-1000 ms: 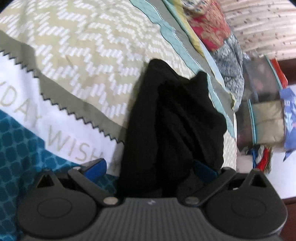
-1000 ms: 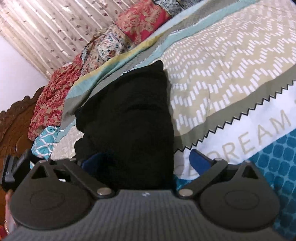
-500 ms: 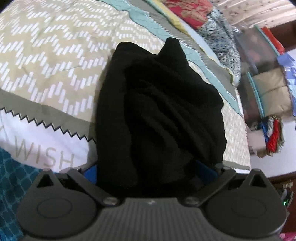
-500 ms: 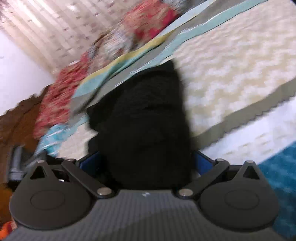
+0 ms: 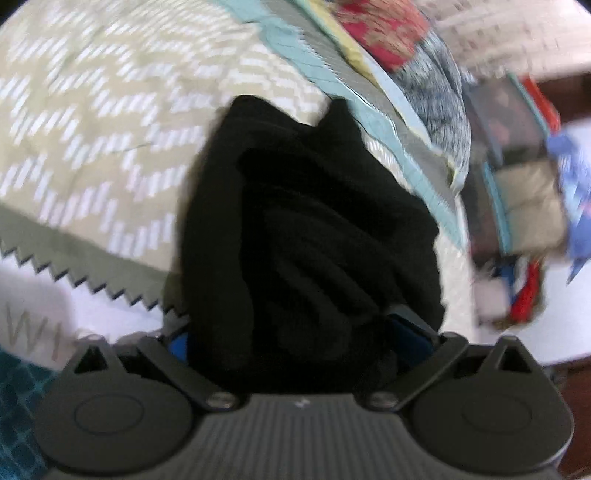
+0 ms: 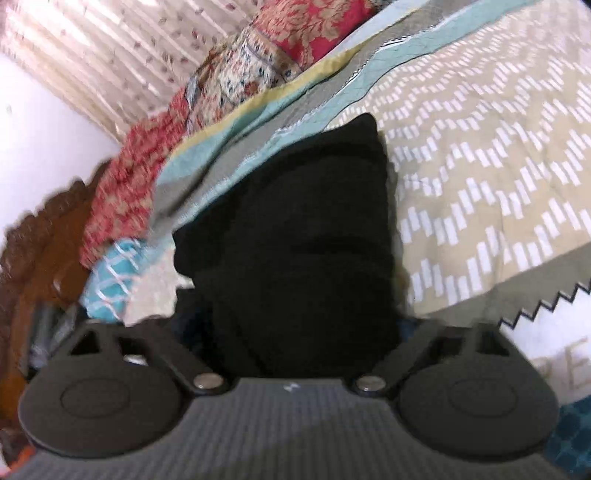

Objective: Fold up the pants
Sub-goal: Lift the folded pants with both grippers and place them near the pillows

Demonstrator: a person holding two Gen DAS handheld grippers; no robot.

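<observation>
Both the left gripper (image 5: 291,343) and right gripper (image 6: 295,332) have just been closing around the black pants (image 5: 303,229) on the bedspread (image 5: 92,129); whether either has clamped is unclear, and each should bite deep, level.

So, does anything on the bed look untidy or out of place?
Yes, the black pants lie bunched on the patterned bedspread, with deep creases and one corner poking up at the far end, not yet a flat fold. Nothing looks spilled or damaged; both views are somewhat blurred.

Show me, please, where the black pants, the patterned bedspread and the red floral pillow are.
black pants (image 5: 314,240): left wrist view, middle of the bunched cloth.
patterned bedspread (image 6: 480,166): right wrist view, beige zigzag part.
red floral pillow (image 6: 317,29): right wrist view, its front face.
</observation>
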